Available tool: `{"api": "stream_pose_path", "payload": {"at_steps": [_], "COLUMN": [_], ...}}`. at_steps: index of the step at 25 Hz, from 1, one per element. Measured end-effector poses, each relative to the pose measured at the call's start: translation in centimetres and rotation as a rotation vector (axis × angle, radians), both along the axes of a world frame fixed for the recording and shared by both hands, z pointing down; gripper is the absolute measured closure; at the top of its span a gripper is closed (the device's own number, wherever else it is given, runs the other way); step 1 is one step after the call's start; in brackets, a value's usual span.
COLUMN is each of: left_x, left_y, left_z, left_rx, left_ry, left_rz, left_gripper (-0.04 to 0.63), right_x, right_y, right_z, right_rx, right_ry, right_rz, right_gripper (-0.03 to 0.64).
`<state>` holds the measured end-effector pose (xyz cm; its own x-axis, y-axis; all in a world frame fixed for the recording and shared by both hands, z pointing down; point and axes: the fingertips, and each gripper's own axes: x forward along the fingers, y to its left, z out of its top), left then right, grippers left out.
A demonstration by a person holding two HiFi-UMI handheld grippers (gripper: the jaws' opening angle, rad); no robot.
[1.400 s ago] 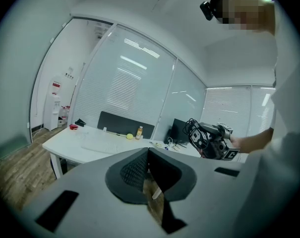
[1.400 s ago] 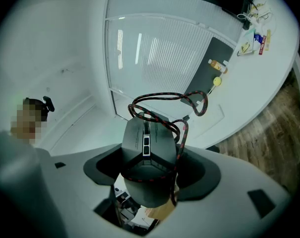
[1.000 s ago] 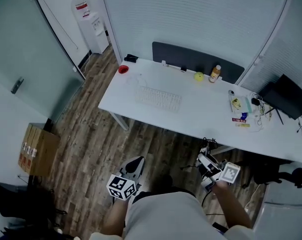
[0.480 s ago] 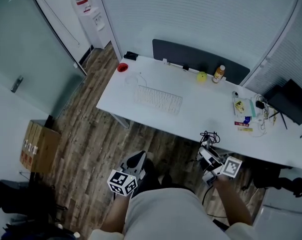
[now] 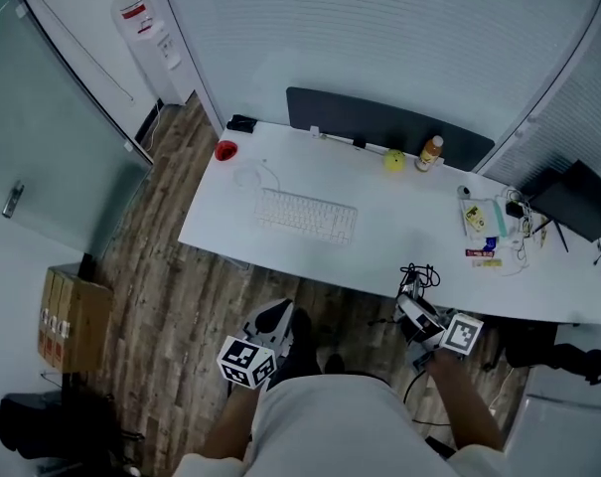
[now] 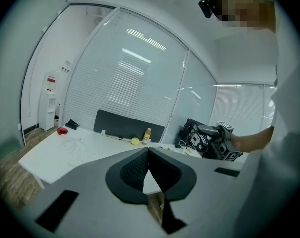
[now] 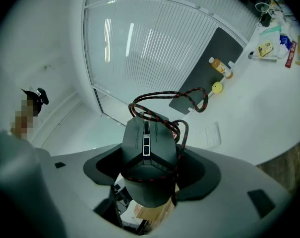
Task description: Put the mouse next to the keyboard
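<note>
- Gripped mouse [image 7: 149, 157] across its sides in right gripper [image 5: 416, 318], jaws spread wide, cable [image 7: 162, 114] looped on top.
- Hung off the desk [image 5: 399, 241], just short of its near edge, toward the right corner.
- Spotted keyboard [image 5: 305, 215] ahead and leftward, long axis along near edge; bare patch off its right end probably easiest for right hand.
- Found left gripper [image 5: 270, 323] pinched tip to tip, empty.
</note>
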<state>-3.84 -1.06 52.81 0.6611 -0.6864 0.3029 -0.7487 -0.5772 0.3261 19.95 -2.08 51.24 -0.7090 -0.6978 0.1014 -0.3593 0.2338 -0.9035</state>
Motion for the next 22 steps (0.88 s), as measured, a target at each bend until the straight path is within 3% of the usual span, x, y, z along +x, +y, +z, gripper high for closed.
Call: {"api": "stream_pose_path", "payload": {"at_steps": [13, 22], "left_x": [-0.9, -1.4], "left_y": [-9.1, -12.6], "left_z": [3.5, 4.8], "left_rx": [-0.08, -0.102], "left_ry": [-0.007, -0.003], "left_rz": [0.186, 0.281], "left_gripper": [0.578, 0.578], "right_x": [-0.4, 0.6], "right_y": [-8.3, -12.5], "right_z": [5.1, 8.8], "right_rx": [-0.104, -0.185], "right_ry": [0.182, 0.283], "right_rz": [0.105, 0.201], "right_gripper": [0.284, 0.284]}}
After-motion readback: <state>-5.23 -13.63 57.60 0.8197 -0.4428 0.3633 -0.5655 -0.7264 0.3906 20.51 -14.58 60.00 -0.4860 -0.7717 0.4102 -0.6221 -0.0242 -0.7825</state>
